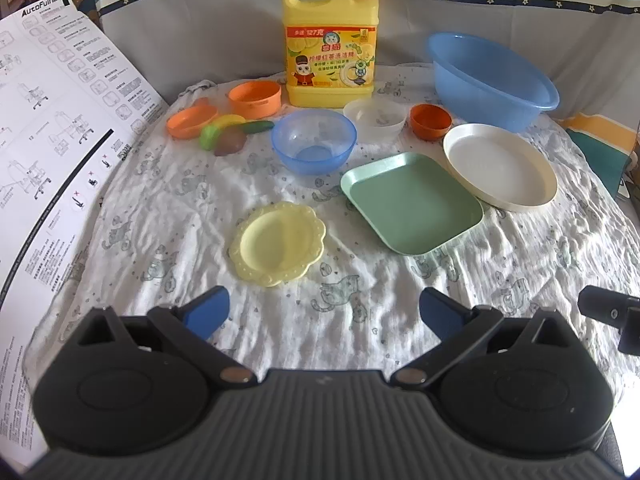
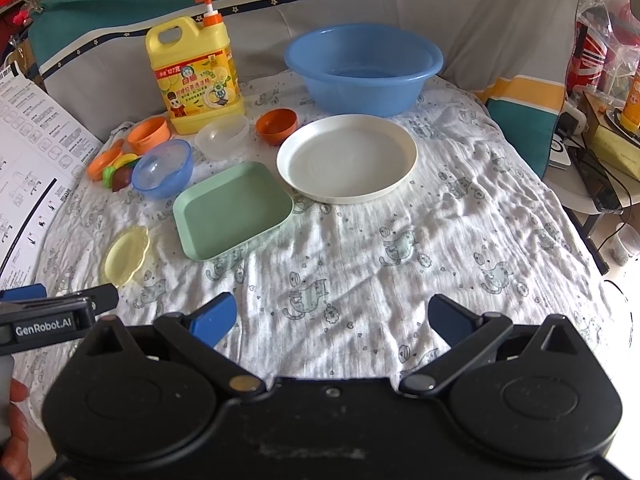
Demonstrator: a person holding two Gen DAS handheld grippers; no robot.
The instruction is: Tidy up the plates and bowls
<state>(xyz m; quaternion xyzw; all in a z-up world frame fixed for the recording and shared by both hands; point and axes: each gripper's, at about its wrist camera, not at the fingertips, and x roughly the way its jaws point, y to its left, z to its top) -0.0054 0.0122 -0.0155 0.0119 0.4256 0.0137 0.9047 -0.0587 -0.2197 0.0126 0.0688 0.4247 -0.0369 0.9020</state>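
Note:
On the cat-print cloth lie a yellow scalloped plate (image 1: pixel 278 243) (image 2: pixel 126 255), a green square plate (image 1: pixel 412 202) (image 2: pixel 233 209) and a round white plate (image 1: pixel 500 166) (image 2: pixel 347 157). Behind them stand a small blue bowl (image 1: pixel 314 140) (image 2: pixel 163 168), a clear bowl (image 1: pixel 375 119) (image 2: pixel 222 135), a dark orange bowl (image 1: pixel 431 120) (image 2: pixel 277 125) and two light orange bowls (image 1: pixel 255 98) (image 1: pixel 191 120). A large blue basin (image 1: pixel 490 80) (image 2: pixel 363 73) sits at the back right. My left gripper (image 1: pixel 324 312) hangs open just short of the yellow plate. My right gripper (image 2: pixel 332 320) is open over bare cloth.
A yellow detergent jug (image 1: pixel 331 42) (image 2: pixel 195 76) stands at the back. Toy food pieces (image 1: pixel 226 132) (image 2: pixel 120 172) lie by the orange bowls. A printed instruction sheet (image 1: pixel 52 140) covers the left side. Clutter and cables (image 2: pixel 596 152) sit off the table's right edge.

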